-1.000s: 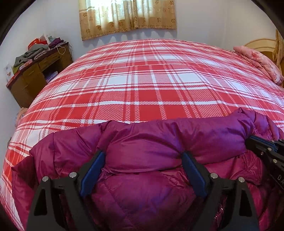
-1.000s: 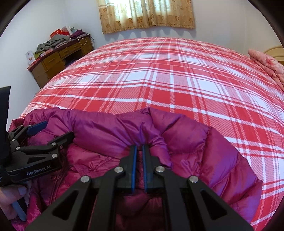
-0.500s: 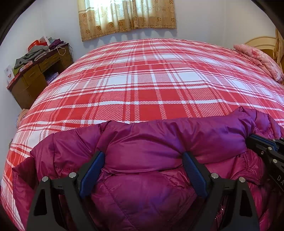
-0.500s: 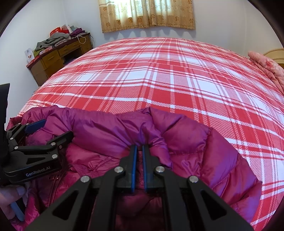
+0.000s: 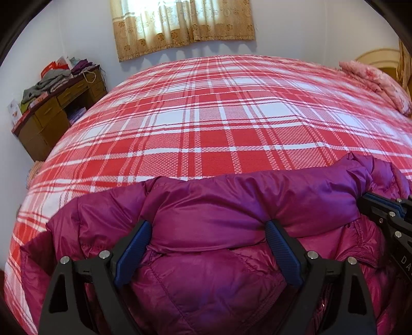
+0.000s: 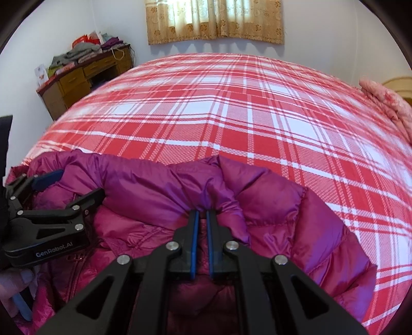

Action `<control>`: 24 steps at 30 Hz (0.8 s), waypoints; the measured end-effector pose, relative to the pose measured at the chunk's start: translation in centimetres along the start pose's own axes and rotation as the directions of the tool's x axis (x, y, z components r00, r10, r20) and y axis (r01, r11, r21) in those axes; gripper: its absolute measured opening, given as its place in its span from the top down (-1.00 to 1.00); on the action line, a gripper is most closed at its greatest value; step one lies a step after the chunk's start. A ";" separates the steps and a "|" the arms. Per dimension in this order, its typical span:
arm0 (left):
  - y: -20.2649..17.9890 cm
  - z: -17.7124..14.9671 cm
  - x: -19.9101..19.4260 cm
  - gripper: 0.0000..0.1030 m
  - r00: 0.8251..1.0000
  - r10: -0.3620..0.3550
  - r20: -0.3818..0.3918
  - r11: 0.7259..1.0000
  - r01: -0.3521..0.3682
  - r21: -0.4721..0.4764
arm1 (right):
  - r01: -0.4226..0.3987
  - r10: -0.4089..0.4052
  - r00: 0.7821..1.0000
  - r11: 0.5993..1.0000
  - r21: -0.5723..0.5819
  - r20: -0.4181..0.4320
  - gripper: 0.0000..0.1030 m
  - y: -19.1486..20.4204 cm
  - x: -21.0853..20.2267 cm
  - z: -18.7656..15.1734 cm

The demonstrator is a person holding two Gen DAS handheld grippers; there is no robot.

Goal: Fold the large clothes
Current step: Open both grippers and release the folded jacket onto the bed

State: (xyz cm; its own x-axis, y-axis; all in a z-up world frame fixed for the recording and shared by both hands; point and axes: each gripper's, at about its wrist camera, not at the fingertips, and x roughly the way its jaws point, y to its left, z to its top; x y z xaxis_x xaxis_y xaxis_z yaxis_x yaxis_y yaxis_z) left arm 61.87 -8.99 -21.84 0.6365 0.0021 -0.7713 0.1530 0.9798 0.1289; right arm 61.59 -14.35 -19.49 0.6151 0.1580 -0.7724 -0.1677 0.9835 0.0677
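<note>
Pinching a gathered fold of the jacket's (image 6: pixel 270 206) rim, the right gripper (image 6: pixel 202 214) has its blue pads nearly together, with the purple fabric puckered where it enters them. Off to its left, the left gripper (image 5: pixel 208 226) stands wide open; its two blue pads straddle the puffy rolled edge of the same jacket, one pad lying along each side of the bulge — whether they press on the cloth I cannot tell, though the spread between them is broad. From the right wrist view that left gripper (image 6: pixel 74 185) shows side-on, one finger over the roll and one under it, with a hand (image 6: pixel 15 286) gripping its handle at the frame's lower left corner.

The jacket is a quilted magenta one, lying heaped at the near edge of the bed (image 5: pixel 206 123), its rolled edge running across between the two grippers and its lining side facing up.

Beyond it stretches the red-and-white plaid cover. A pink quilt (image 5: pixel 378 82) lies bunched at the far right edge. Past the bed's far left corner stands a wooden desk (image 5: pixel 54 113) piled with clothes — and a curtain (image 5: pixel 180 23) hangs on the back wall.
</note>
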 end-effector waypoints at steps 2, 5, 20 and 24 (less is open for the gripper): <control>0.5 0.6 -0.4 -0.82 1.000 -0.019 -0.016 1.000 0.019 -0.003 | 0.000 -0.001 1.000 1.000 -0.026 -0.019 0.84 0.1 -0.2 0.5; 1.7 1.4 -4.5 -0.81 0.999 -0.012 0.049 1.000 0.012 -0.007 | -0.029 0.029 0.999 1.000 -0.012 -0.021 0.12 -1.2 -2.9 0.6; 8.7 -15.9 -24.3 -0.81 0.993 -0.058 0.101 0.990 0.070 -0.119 | -0.154 0.144 0.986 0.981 0.122 0.085 -0.53 -12.3 -22.7 -14.7; 9.5 -20.1 -27.3 -0.81 0.994 -0.041 0.102 0.991 0.053 -0.122 | -0.173 0.165 0.984 0.976 0.135 0.067 -0.59 -12.6 -25.9 -19.2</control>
State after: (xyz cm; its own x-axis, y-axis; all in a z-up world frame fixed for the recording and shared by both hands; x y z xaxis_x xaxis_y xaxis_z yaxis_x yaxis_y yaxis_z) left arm 30.76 4.29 -12.11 0.7036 -0.0583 -0.7082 0.0935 0.9956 0.0109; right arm 32.94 -32.53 -12.48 0.6289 0.3240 -0.7068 -0.1662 0.9440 0.2849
